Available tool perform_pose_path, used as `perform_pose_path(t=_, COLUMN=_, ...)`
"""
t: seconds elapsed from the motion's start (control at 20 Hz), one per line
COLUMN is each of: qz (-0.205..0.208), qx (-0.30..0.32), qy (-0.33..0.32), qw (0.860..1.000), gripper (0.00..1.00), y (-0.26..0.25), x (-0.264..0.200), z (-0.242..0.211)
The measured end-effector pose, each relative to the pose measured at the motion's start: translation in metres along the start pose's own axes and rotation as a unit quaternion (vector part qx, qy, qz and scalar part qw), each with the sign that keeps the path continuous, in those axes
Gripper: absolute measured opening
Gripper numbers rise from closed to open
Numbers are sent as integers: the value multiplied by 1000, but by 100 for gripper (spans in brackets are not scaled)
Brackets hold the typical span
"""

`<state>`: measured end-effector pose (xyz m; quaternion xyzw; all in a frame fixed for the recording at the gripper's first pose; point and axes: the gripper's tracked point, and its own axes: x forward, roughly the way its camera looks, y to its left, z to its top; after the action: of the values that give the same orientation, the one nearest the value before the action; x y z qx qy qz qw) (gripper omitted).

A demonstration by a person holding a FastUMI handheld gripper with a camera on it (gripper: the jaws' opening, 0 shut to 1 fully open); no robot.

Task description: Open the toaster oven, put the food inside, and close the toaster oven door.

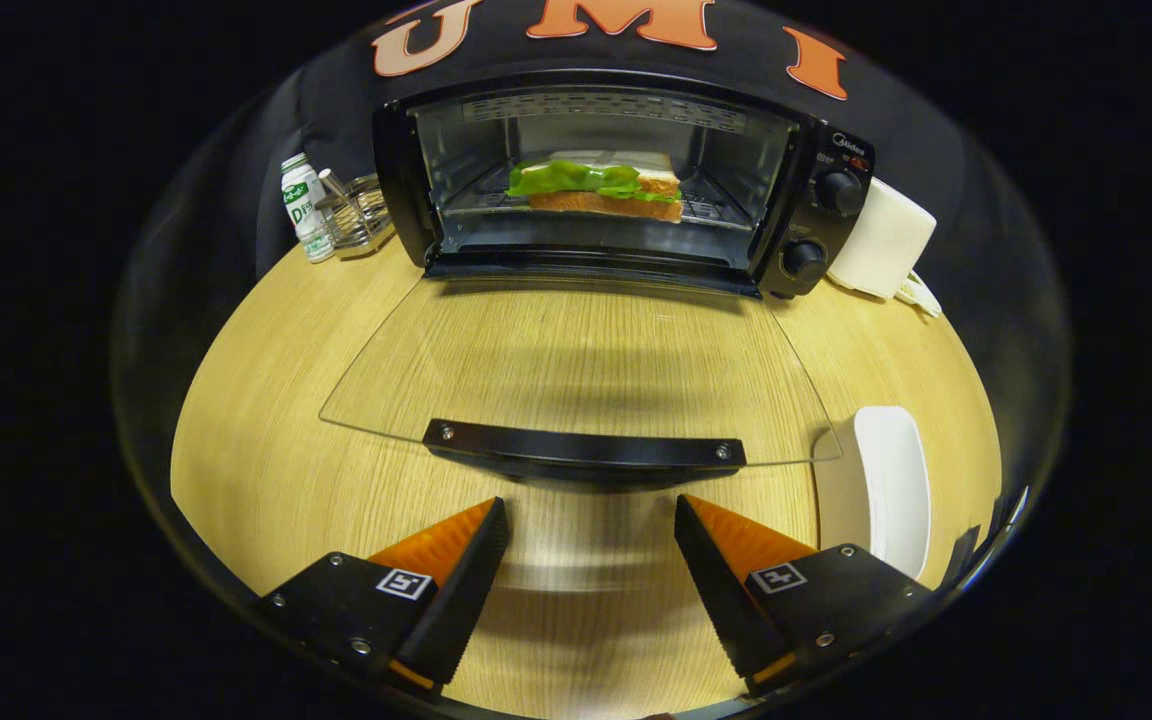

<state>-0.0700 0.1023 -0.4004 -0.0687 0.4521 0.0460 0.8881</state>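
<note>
On the wooden table, far to the left and against the booth's wall, a small white bottle with a green label stands upright, touching or just beside a wire basket. Next comes the toaster oven, its glass door dropped fully open and lying flat toward the camera. A sandwich of bread and green lettuce rests on the rack inside the oven. Along the door's near edge runs a dark handle.

Low over the table, the gripper points level at the oven, its two fingers spread wide apart with nothing held between them. Their tips sit just short of the handle, one to each side of its middle, not touching it.

Right of the oven's two knobs stands a white roll, close beside the oven. Nearer, just right of the open door, a white plate lies beside the right finger.
</note>
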Motion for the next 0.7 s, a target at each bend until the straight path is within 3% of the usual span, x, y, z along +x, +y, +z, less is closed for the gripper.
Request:
perform_pose_path(t=0.3, qz=-1, qx=11, qy=7, qw=1000, gripper=100, y=-4, x=-3, z=11)
perform_pose_path(t=0.7, qz=-8, qx=12, qy=-46, qw=999, gripper=100, y=-12, x=-40, z=85)
